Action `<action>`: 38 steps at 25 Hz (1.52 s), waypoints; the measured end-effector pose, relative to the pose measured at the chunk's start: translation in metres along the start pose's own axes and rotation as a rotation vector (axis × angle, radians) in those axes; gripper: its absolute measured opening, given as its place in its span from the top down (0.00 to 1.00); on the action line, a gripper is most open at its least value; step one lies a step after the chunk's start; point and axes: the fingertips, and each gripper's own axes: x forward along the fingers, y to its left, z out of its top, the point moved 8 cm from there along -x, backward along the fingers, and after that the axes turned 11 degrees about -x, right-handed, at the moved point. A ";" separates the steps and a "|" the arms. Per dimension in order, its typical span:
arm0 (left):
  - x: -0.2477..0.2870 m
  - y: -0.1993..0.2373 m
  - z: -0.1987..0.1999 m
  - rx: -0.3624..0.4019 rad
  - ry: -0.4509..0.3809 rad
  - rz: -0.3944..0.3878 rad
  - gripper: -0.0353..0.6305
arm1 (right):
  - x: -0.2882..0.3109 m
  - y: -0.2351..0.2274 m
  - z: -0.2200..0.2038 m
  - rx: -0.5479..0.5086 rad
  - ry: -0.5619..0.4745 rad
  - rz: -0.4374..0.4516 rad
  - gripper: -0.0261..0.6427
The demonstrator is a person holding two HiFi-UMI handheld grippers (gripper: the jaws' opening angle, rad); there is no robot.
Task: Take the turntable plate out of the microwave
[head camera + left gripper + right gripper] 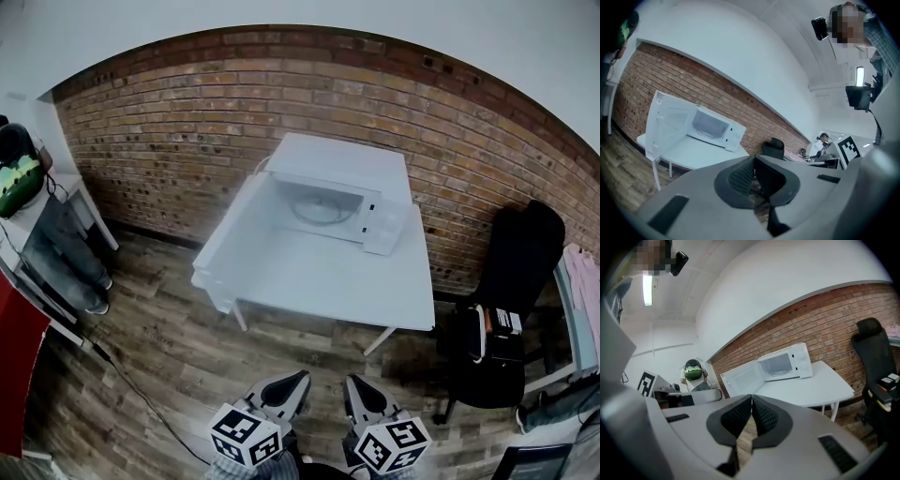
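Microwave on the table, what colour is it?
The microwave is white all over. The head view shows it best.

I record my left grey moulded tongs (292, 382) and right grey moulded tongs (361, 386): black cross-hatched pads (738, 416), each carrying a white cube (246, 436) printed with black square markers.

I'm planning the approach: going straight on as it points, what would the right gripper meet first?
Probably the table's near edge, or the open microwave door above it; depth is unclear.
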 end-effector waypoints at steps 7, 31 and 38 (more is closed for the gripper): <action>0.053 0.050 0.052 0.018 0.015 -0.032 0.93 | 0.072 -0.029 0.029 0.014 -0.007 -0.032 0.93; 0.167 0.163 0.127 -0.030 0.067 -0.016 0.93 | 0.232 -0.100 0.067 0.068 0.020 -0.031 0.93; 0.233 0.178 0.157 -0.041 0.026 0.032 0.93 | 0.278 -0.148 0.090 0.002 0.050 0.092 0.93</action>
